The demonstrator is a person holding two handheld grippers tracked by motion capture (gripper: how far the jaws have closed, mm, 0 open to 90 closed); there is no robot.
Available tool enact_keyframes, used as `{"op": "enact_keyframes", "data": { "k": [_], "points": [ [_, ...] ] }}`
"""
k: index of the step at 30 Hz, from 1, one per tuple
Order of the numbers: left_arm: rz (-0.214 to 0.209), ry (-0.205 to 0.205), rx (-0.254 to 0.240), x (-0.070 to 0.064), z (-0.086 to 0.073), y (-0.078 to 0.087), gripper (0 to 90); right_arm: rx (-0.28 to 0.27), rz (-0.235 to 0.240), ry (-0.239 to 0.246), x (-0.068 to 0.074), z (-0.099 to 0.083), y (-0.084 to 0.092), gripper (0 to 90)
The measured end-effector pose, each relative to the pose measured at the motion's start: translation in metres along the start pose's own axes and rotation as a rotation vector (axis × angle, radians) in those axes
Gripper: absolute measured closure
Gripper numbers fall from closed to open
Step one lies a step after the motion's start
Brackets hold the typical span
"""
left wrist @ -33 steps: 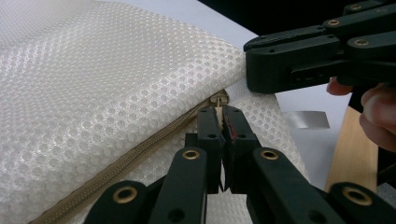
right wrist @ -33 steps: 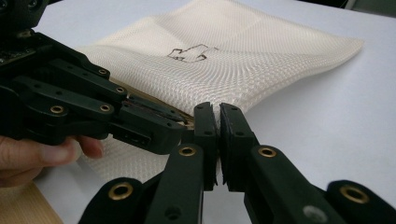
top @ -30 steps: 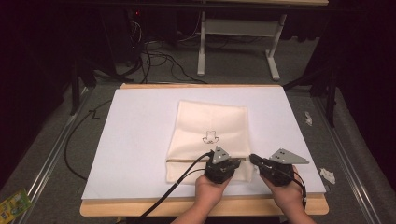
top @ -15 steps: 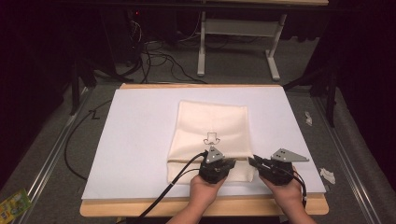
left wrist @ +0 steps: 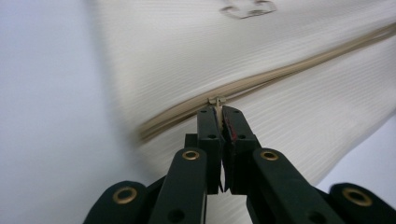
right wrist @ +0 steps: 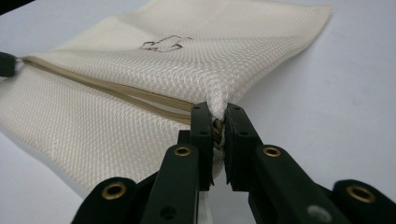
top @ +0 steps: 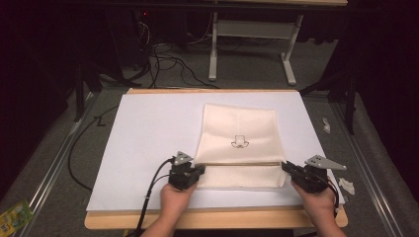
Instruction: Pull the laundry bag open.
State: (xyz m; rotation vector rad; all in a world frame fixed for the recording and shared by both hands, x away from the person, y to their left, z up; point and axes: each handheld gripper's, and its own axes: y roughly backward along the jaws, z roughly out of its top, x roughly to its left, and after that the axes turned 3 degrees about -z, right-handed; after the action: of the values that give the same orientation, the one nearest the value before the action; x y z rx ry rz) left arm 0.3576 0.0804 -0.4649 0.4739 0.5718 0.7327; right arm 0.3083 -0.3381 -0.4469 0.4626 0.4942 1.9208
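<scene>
The left gripper (top: 197, 170) has its jaws pinched narrow on the zipper pull (left wrist: 217, 101), at the left end of the zipper (top: 242, 164) that runs across the bag (top: 240, 133). In the left gripper view the small metal pull sits right at the jaw tips, with the tan zipper tape running away up and to the right. The right gripper (top: 287, 168) is clamped on the bag's right edge where the zipper ends; in the right gripper view a fold of the woven cloth is bunched between its jaws, and the zipper leads off to the left. The two grippers sit at opposite ends of the zipper, each held in a hand (top: 175, 198) coming in from the near edge.

The bag is cream mesh, lying flat, with a small dark outline drawing (top: 240, 142) on its upper part. Whether anything is inside cannot be told.

It lies on a white sheet (top: 148, 138) covering a wooden table (top: 217, 219), right of the sheet's middle and toward the near edge. Around the table the floor is grey carpet (top: 49, 182); cables (top: 163, 57) lie behind it, a white frame (top: 252, 29) stands farther back, and scraps (top: 347, 185) lie to the right. The room beyond is dark.
</scene>
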Motion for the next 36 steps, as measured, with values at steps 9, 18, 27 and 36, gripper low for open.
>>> {"op": "enact_keyframes", "data": {
  "k": [9, 18, 27, 36],
  "points": [
    [-0.009, -0.091, 0.027, 0.016, -0.014, 0.023, 86.5, 0.019, 0.016, 0.015, 0.004, -0.001, -0.005, 82.5],
    [0.042, -0.156, -0.057, 0.026, -0.007, 0.041, 54.9, 0.008, 0.043, 0.011, -0.004, -0.003, -0.003, 50.2],
    [0.308, -0.309, -0.011, 0.064, -0.009, 0.081, 15.9, -0.032, -0.108, 0.046, -0.028, 0.001, 0.013, 15.9],
    [0.259, -0.112, -0.119, 0.086, -0.009, 0.094, 8.5, -0.032, -0.133, 0.051, -0.032, -0.002, 0.013, 13.7]
  ]
}}
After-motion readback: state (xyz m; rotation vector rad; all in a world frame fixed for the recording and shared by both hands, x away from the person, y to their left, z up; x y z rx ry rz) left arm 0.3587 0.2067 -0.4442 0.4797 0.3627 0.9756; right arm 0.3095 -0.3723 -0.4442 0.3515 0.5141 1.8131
